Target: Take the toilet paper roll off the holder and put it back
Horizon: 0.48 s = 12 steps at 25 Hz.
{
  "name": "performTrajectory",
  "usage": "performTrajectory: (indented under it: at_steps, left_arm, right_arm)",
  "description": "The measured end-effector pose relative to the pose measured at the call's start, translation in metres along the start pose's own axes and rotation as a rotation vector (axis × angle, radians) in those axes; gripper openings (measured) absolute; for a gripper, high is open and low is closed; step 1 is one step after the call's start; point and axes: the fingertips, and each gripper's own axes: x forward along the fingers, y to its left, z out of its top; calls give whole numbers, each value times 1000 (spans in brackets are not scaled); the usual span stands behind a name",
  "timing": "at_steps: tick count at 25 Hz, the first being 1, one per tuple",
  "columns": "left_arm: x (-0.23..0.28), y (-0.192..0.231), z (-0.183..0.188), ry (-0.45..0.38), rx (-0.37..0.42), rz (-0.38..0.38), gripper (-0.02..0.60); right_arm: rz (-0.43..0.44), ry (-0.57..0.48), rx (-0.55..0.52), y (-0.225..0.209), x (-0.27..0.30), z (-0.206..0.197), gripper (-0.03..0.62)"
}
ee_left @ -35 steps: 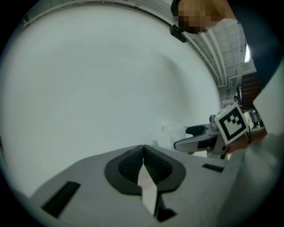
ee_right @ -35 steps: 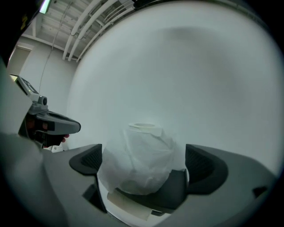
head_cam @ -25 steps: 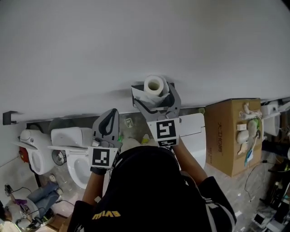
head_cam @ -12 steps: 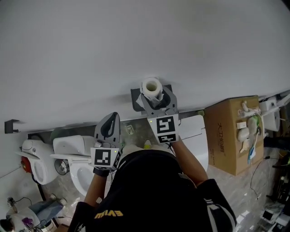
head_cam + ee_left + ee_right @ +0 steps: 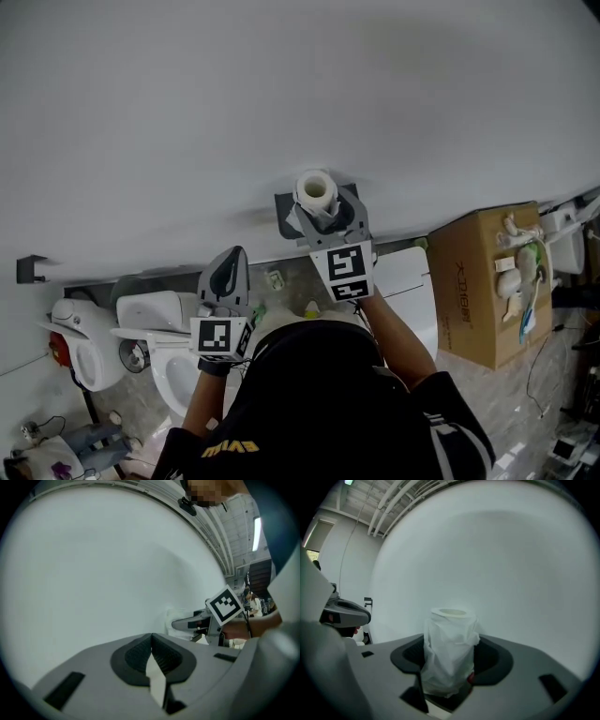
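A white toilet paper roll [image 5: 316, 190] stands on end against the white wall, on a dark grey holder plate [image 5: 285, 212]. My right gripper [image 5: 325, 208] reaches level toward the wall and is shut on the roll. Its jaws have just been closing with the roll between them. In the right gripper view the loosely wrapped roll [image 5: 450, 639] fills the gap of the right gripper [image 5: 449, 667], both pads pressing on its sides. My left gripper [image 5: 230, 255] hangs lower left of the roll, shut and empty. The left gripper [image 5: 151, 641] faces bare wall, with the right gripper [image 5: 194, 623] off to its right.
Below the wall stand a white toilet [image 5: 155, 314], another white fixture [image 5: 80, 333] and a white lid [image 5: 403, 272]. A cardboard box [image 5: 478, 291] with small things on it sits at the right. A black bracket [image 5: 28, 270] sticks out of the wall at far left.
The right gripper's jaws came together from wide apart onto the roll. The left gripper stayed where it was, shut.
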Motion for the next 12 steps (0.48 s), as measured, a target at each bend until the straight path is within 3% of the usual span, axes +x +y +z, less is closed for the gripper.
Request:
performTrajectory:
  at_steps: [6, 12]
  left_arm:
    - [-10, 18, -1, 13, 27, 24, 12]
    - [-5, 7, 2, 1, 18, -3, 11]
  right_arm:
    - [8, -7, 40, 1, -2, 6, 264]
    - [-35, -35, 44, -28, -24, 20, 264]
